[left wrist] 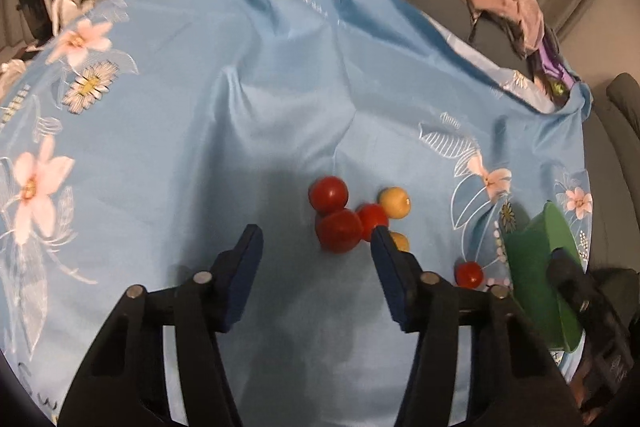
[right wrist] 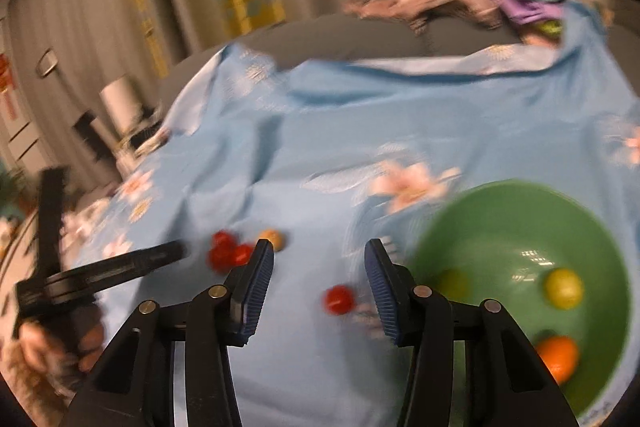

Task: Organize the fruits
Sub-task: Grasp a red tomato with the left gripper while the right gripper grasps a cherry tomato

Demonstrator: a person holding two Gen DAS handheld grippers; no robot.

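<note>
A cluster of small round red and yellow fruits (left wrist: 352, 217) is seen on the pale blue flowered cloth (left wrist: 240, 107), with a lone red fruit (right wrist: 339, 299) nearer the green round plastic bowl (right wrist: 500, 211) at right, which holds three fruits. Both the left gripper (left wrist: 316, 263) and the right gripper (right wrist: 320, 279) are spread wide and empty. Gathering appears under way; a descent onto one fruit is called for next.

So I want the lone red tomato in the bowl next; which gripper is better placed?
Probably the right gripper: it is open, the lone red tomato lies just ahead between its fingers, and the green bowl is beside it. The left gripper faces the cluster instead.
</note>
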